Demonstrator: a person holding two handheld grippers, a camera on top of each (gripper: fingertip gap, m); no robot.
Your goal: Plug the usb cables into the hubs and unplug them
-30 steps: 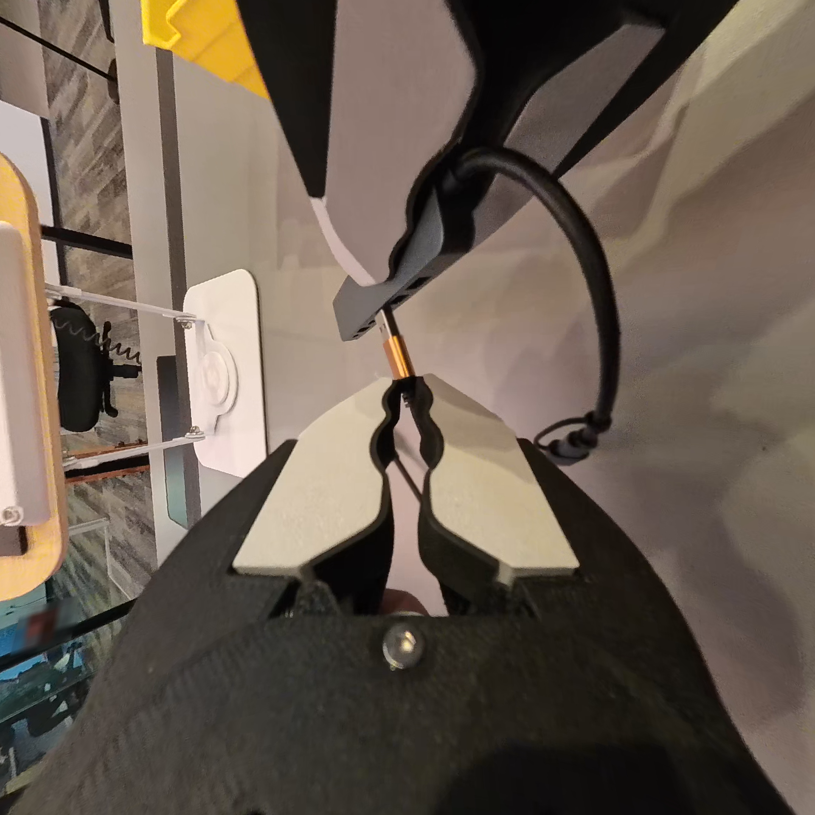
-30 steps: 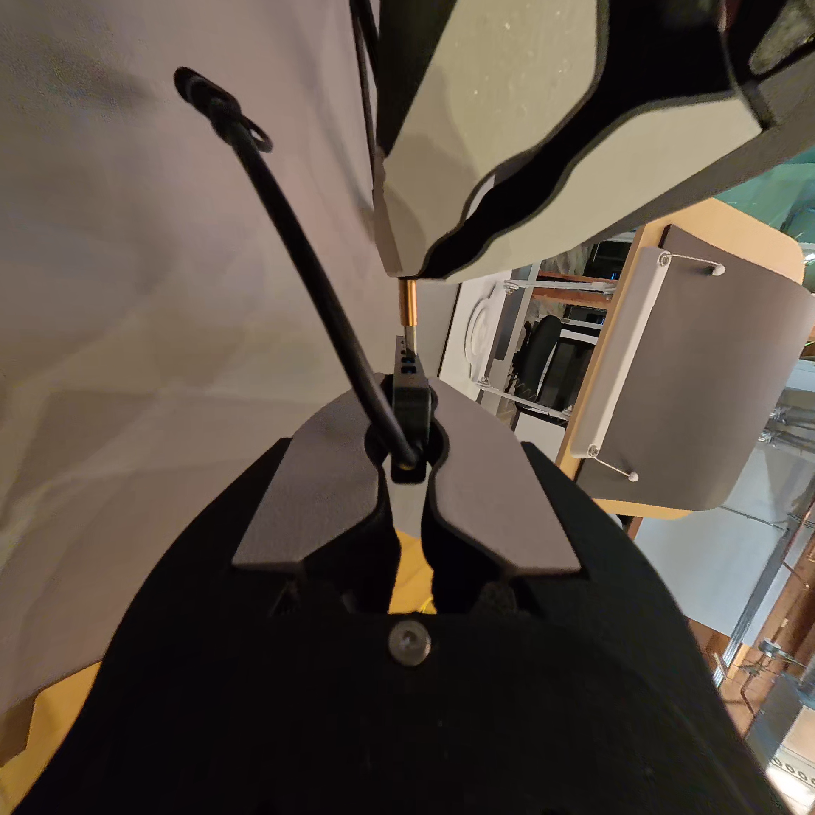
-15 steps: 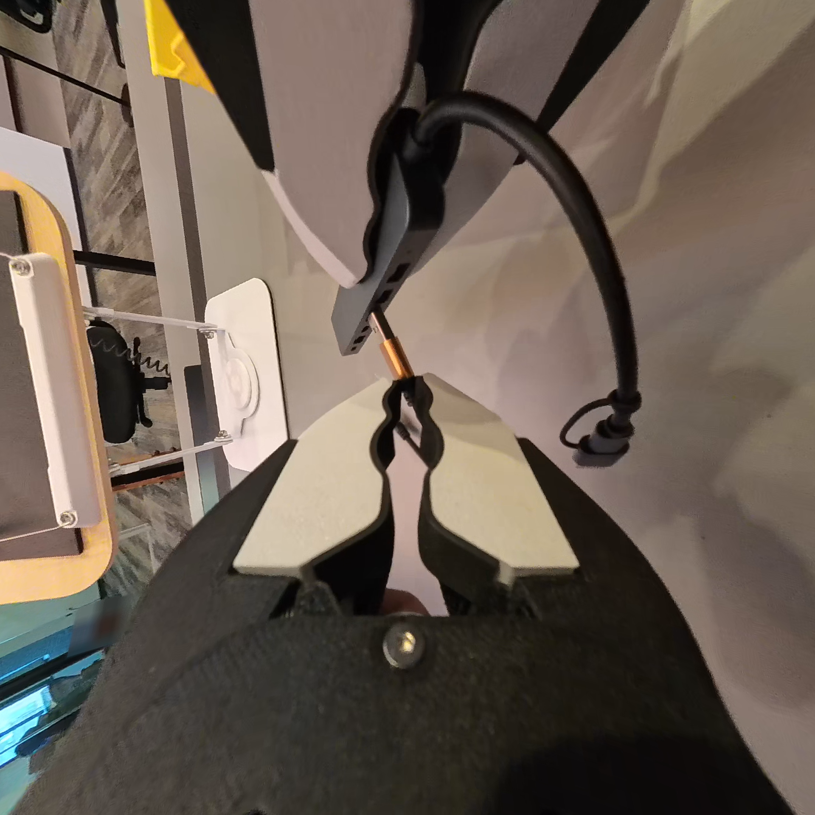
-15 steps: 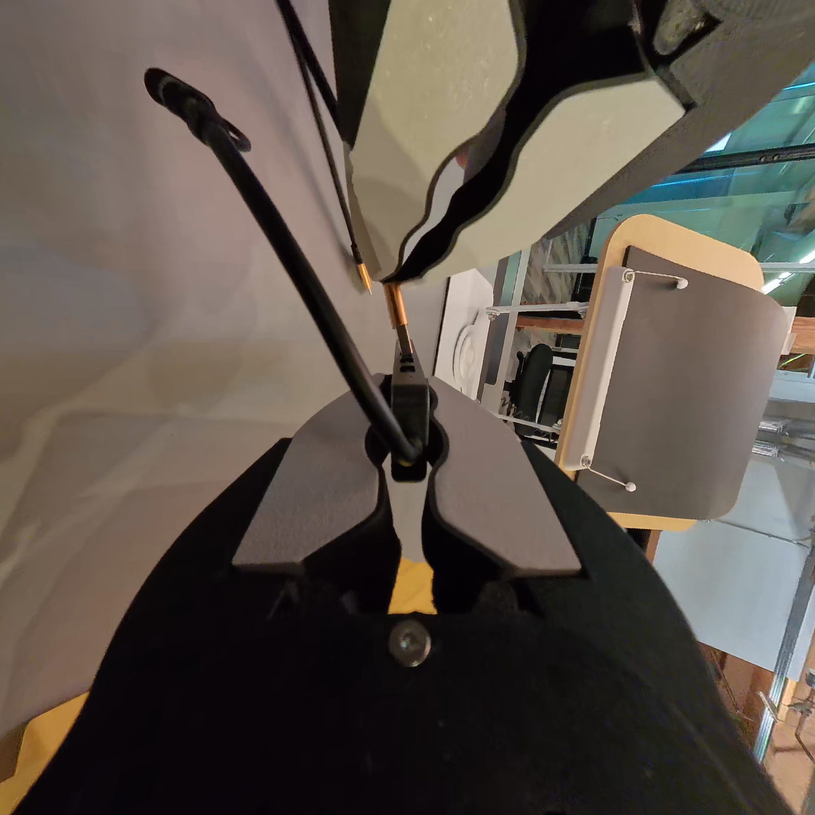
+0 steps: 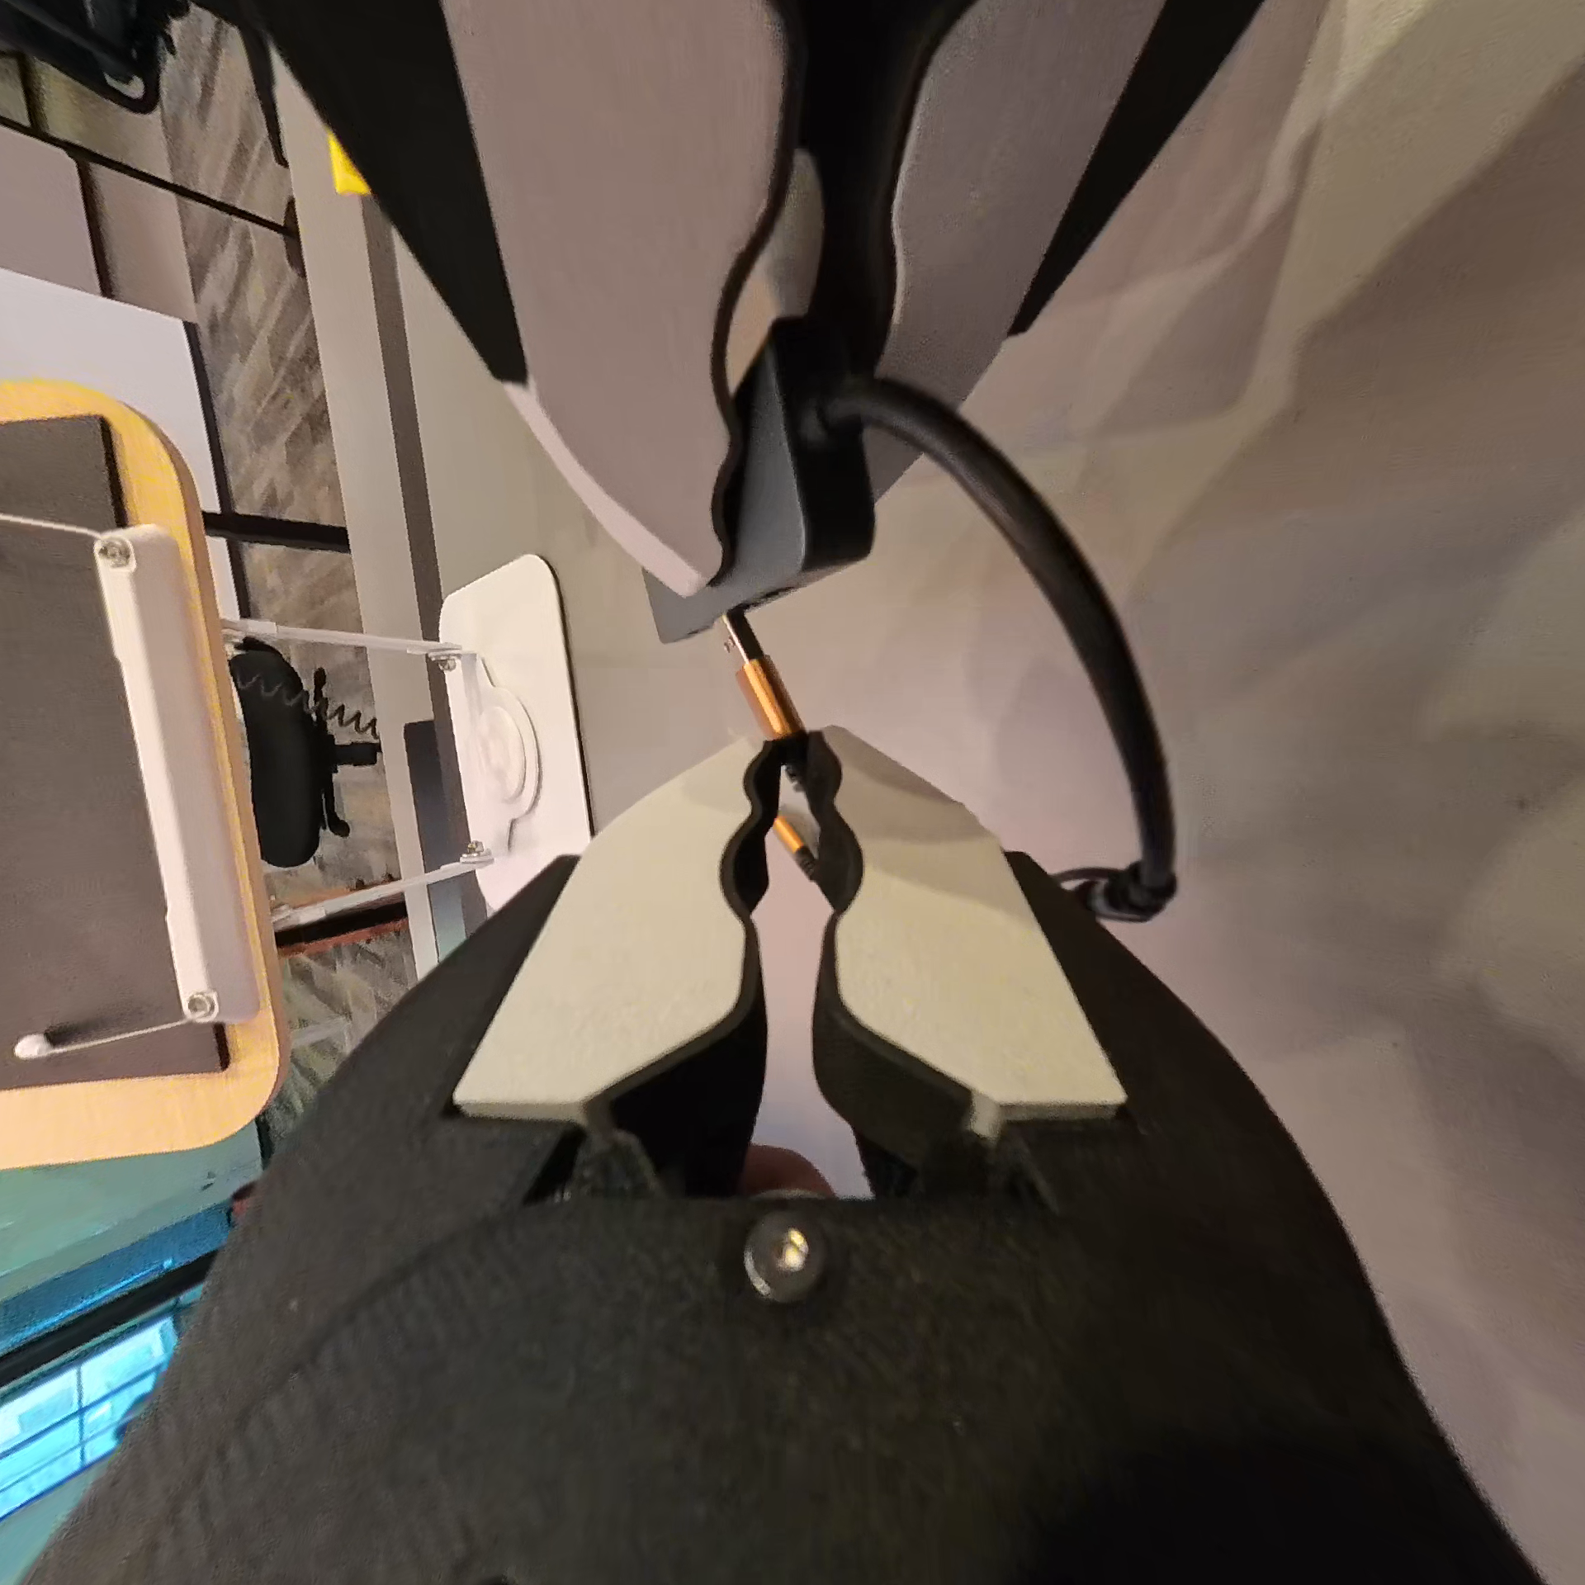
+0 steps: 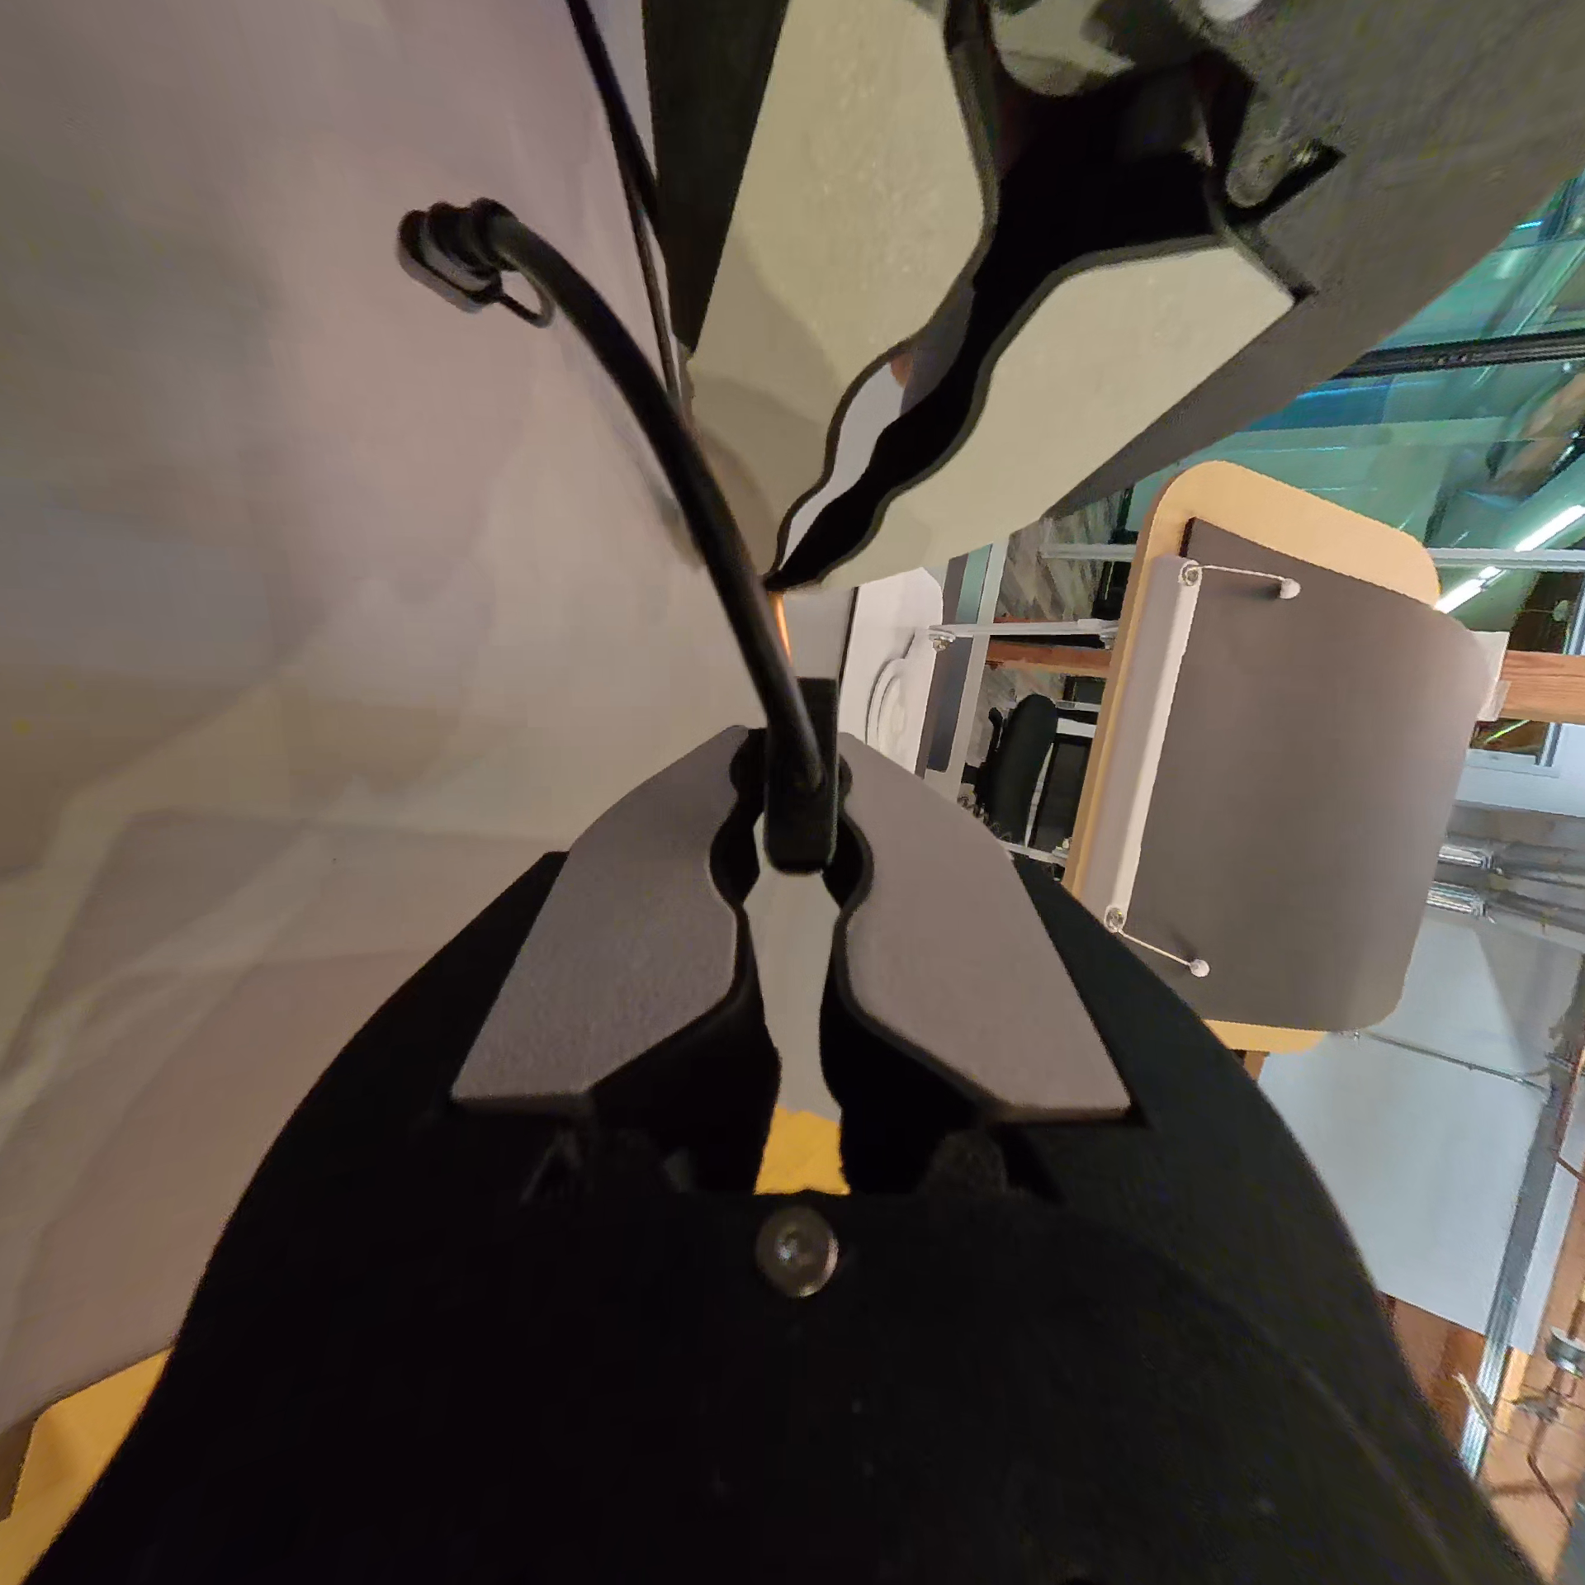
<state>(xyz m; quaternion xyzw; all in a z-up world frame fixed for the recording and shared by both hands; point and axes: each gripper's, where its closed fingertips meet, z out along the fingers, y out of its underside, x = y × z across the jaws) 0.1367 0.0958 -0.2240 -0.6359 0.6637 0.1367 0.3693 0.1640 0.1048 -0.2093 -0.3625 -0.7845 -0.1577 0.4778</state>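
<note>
Left gripper (image 5: 793, 755), jaws clamped on copper-sleeved usb plug (image 5: 766, 699), plug tip seated in grey hub (image 5: 776, 506), hub pinched between right gripper (image 6: 793, 772) jaws, hub's black cable (image 5: 1072, 600) arched over white-draped table (image 5: 1372, 600).
</note>
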